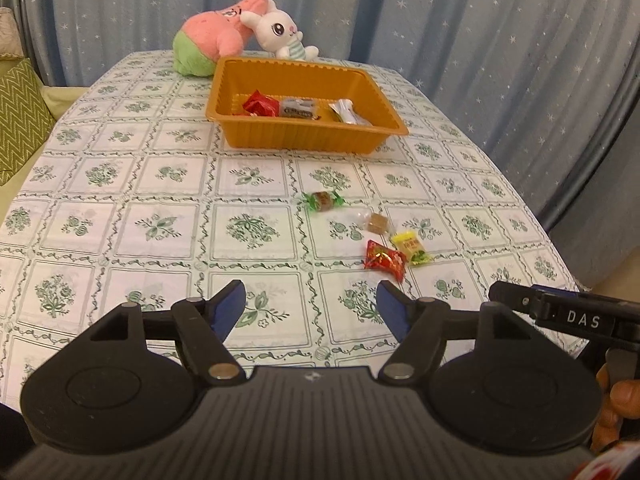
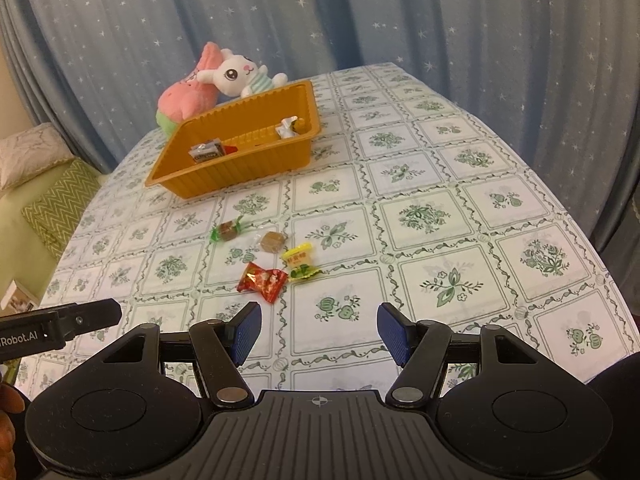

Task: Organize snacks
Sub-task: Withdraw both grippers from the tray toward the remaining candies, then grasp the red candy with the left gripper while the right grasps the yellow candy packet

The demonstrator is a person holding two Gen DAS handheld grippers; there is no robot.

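Observation:
An orange tray (image 1: 280,140) (image 2: 236,176) stands at the far middle of the table and holds a red packet (image 1: 262,105), a grey bar (image 1: 297,109) (image 2: 206,151) and a silver packet (image 1: 347,112) (image 2: 289,127). Loose on the cloth lie a green-wrapped candy (image 1: 323,201) (image 2: 227,230), a brown candy in clear wrap (image 1: 377,224) (image 2: 272,241), a yellow packet (image 1: 412,248) (image 2: 302,262) and a red packet (image 1: 385,259) (image 2: 262,280). My left gripper (image 1: 311,304) hovers open near the table's front, with nothing between its blue pads. My right gripper (image 2: 319,328) is open too, just right of the red packet.
A pink and green plush (image 1: 212,40) (image 2: 186,94) and a white rabbit plush (image 1: 280,32) (image 2: 240,74) lean behind the tray. A starred blue curtain hangs behind the table. Green cushions (image 1: 20,116) (image 2: 60,208) lie to the left.

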